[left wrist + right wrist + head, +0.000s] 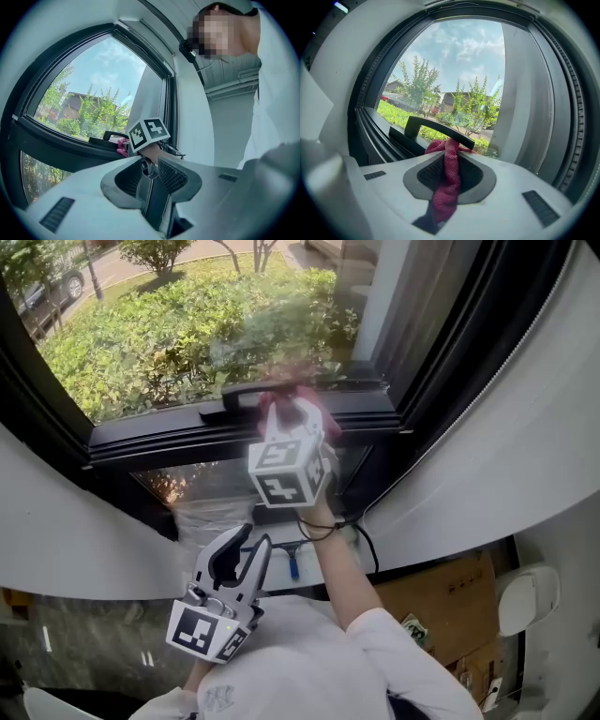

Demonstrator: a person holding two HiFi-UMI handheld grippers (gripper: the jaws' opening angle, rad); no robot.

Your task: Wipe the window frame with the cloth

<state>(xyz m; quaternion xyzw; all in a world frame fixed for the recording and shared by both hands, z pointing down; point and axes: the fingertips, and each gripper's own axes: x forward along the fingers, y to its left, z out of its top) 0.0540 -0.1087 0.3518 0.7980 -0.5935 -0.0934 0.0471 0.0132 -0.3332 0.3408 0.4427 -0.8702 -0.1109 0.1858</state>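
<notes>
No legible writing: print on the cardboard box (441,589) is too small to read, and the tool cubes carry only b/w square markers. R tool (449,161) is clamped on the red cloth (447,183). The cloth's bunched end is pressed on the dark window frame (178,439), right under the black handle (436,127), which crosses in front of it. L tool (246,557) is held low, well apart from the frame, jaws slightly apart w/ nothing between. Green shrubs (169,343) lie beyond the glass.
</notes>
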